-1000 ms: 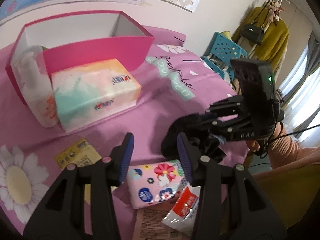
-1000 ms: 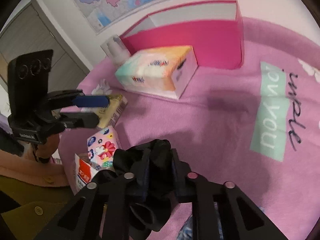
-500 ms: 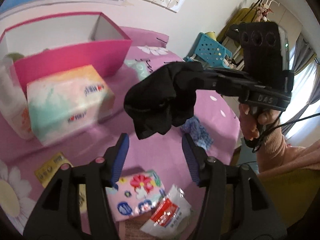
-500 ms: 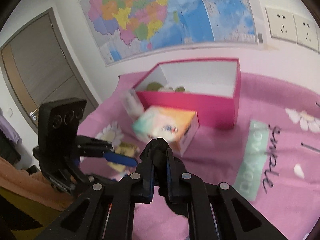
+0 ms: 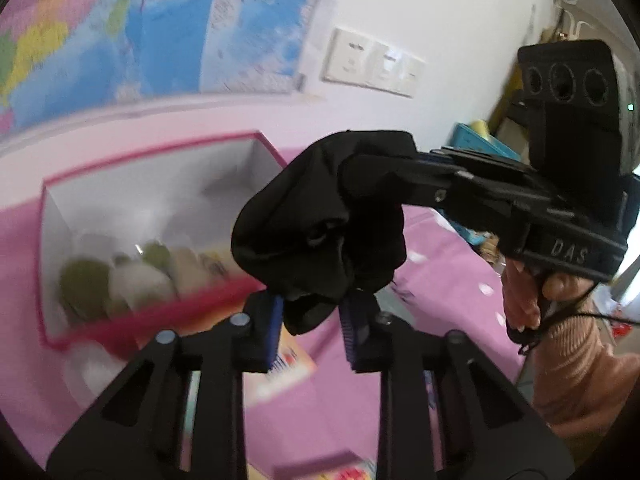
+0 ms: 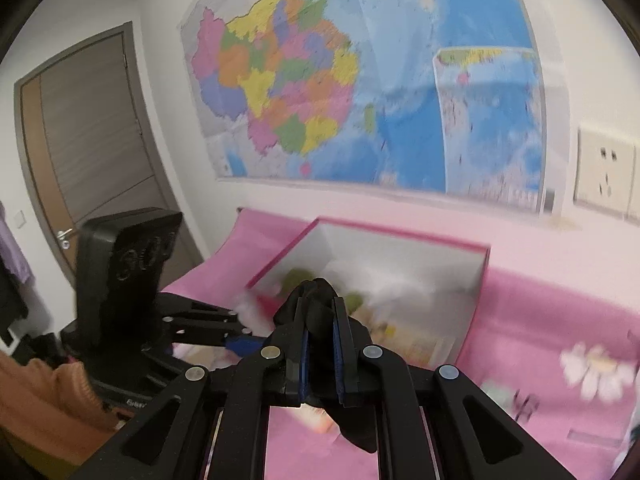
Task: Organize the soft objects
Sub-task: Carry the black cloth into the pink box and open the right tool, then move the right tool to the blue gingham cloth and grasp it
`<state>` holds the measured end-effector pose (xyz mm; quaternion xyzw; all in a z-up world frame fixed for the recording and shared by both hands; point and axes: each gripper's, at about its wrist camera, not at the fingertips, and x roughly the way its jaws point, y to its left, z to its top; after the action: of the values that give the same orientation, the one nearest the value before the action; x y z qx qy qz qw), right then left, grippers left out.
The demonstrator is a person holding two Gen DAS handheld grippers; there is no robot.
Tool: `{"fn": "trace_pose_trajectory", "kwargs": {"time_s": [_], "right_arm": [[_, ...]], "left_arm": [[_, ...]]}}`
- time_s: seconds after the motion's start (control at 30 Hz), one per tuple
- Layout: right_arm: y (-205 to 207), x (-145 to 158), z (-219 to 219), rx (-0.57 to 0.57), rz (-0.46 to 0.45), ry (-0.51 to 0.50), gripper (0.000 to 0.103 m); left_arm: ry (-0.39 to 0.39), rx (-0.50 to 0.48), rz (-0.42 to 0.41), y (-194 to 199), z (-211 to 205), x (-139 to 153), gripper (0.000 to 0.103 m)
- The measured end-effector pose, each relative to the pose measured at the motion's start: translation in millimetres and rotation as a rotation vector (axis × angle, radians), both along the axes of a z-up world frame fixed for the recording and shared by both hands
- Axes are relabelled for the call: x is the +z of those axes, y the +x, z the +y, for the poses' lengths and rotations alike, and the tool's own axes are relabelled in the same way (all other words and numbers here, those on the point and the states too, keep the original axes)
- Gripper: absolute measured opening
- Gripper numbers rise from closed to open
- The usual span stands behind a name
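Observation:
A bunched black cloth (image 5: 320,220) hangs in the air in front of the open pink box (image 5: 152,148). My right gripper (image 5: 376,168) comes in from the right and is shut on the cloth's upper part; its tips are buried in the fabric. In the right wrist view the cloth (image 6: 316,300) is pinched between the blue pads of that gripper (image 6: 320,344). My left gripper (image 5: 312,328) is below, its jaws closing on the cloth's hanging lower end, which fills the gap between the pads. The left gripper (image 6: 240,330) also shows in the right wrist view.
The pink box (image 6: 400,240) holds green and white soft things (image 5: 84,280). A blurred tissue box (image 5: 288,360) lies just in front of it on the pink bedspread (image 6: 540,320). A wall map (image 6: 360,80) and sockets (image 5: 372,64) are behind. A person's hand (image 5: 532,296) holds the right gripper.
Both grippers have risen and tilted up toward the wall. The right one lifted the black cloth off the bedspread, and the left jaws narrowed around the cloth's lower end.

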<state>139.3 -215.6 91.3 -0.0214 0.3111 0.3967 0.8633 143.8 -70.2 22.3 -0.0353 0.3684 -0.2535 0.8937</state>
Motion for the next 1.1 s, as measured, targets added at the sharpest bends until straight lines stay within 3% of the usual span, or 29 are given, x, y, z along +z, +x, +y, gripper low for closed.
{"fn": "trace_pose_trajectory", "kwargs": {"time_s": [0.2, 0.43, 0.53, 0.57, 0.63, 0.83, 1.1], "right_arm": [[60.0, -2.8, 12.3, -0.034, -0.003, -0.018, 0.009], [118.4, -30.1, 20.7, -0.090, 0.058, -0.060, 0.010], [133.8, -42.1, 24.8, -0.136, 0.071, -0.104, 0.015], [137.8, -46.1, 26.1, -0.163, 0.063, -0.131, 0.024], [141.5, -52.0, 25.7, -0.228, 0.042, -0.176, 0.032], [119.3, -54.6, 1.0, -0.269, 0.046, -0.145, 0.033], [41.2, -50.1, -47.4, -0.133, 0.125, -0.135, 0.037]], "left_arm": [[0.044, 0.091, 0.040, 53.1, 2.9, -5.7, 0.023], [0.082, 0.148, 0.132, 99.2, 5.3, -26.0, 0.023], [0.134, 0.191, 0.134, 105.9, 1.9, -27.9, 0.044], [0.135, 0.193, 0.125, 105.1, 1.8, -27.1, 0.053], [0.140, 0.213, 0.113, 105.8, 2.1, -25.0, 0.056], [0.087, 0.191, 0.060, 77.8, 10.9, -12.1, 0.056], [0.030, -0.008, -0.031, -2.3, -2.8, 6.1, 0.056]]}}
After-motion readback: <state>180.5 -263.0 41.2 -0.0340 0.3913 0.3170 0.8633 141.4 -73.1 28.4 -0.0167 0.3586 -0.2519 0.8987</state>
